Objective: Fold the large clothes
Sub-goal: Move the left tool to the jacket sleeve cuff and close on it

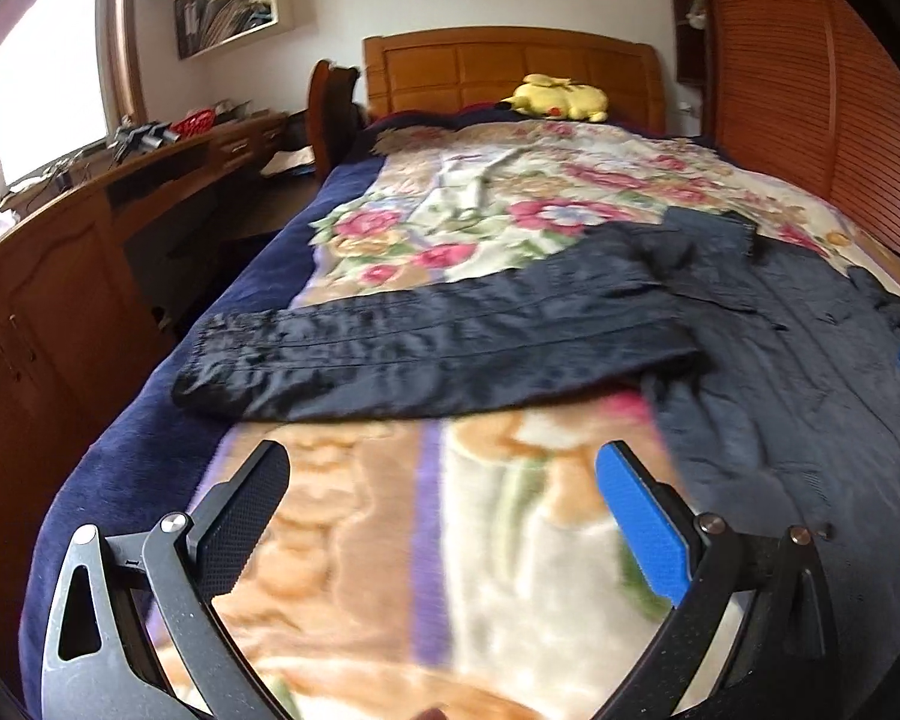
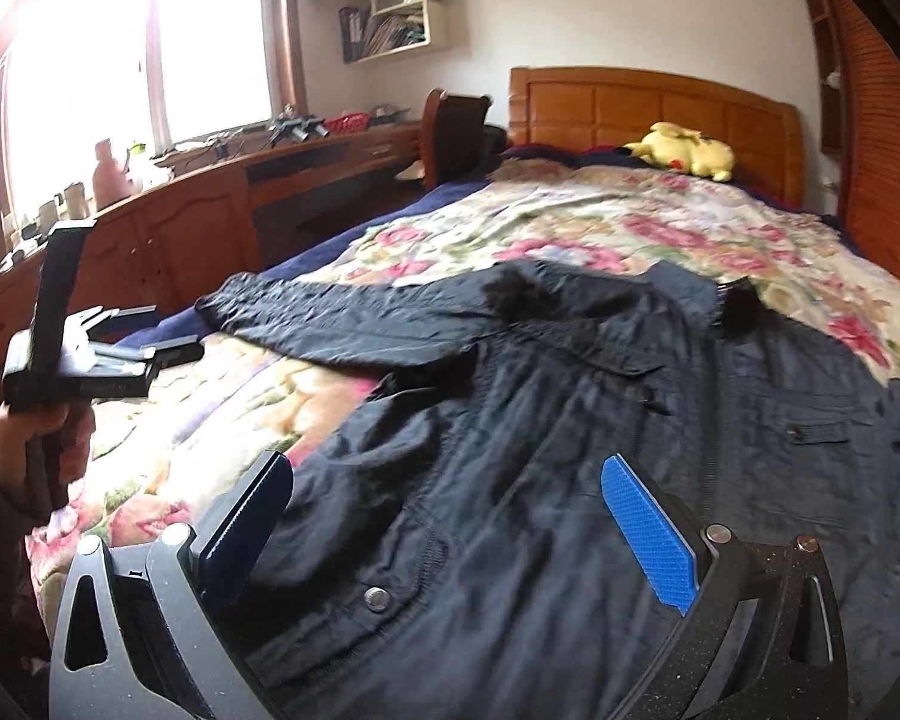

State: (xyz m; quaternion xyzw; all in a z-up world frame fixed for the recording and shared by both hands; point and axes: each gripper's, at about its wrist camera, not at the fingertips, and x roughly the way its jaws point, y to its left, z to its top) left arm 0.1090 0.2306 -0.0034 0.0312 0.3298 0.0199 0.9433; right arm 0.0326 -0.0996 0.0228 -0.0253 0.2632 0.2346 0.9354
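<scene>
Right wrist alone shows the left claw [image 2: 150,339] beside the jacket [image 2: 570,420]; both claws gape wide, empty.

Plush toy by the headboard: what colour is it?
Yellow; the plush toy shows best in the right wrist view.

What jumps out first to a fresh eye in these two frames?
The dark jacket spread flat on the floral blanket, one sleeve stretched toward the desk side. A yellow plush toy sits by the headboard. Both hand-held grippers, left and right, hang open above the bed.
</scene>
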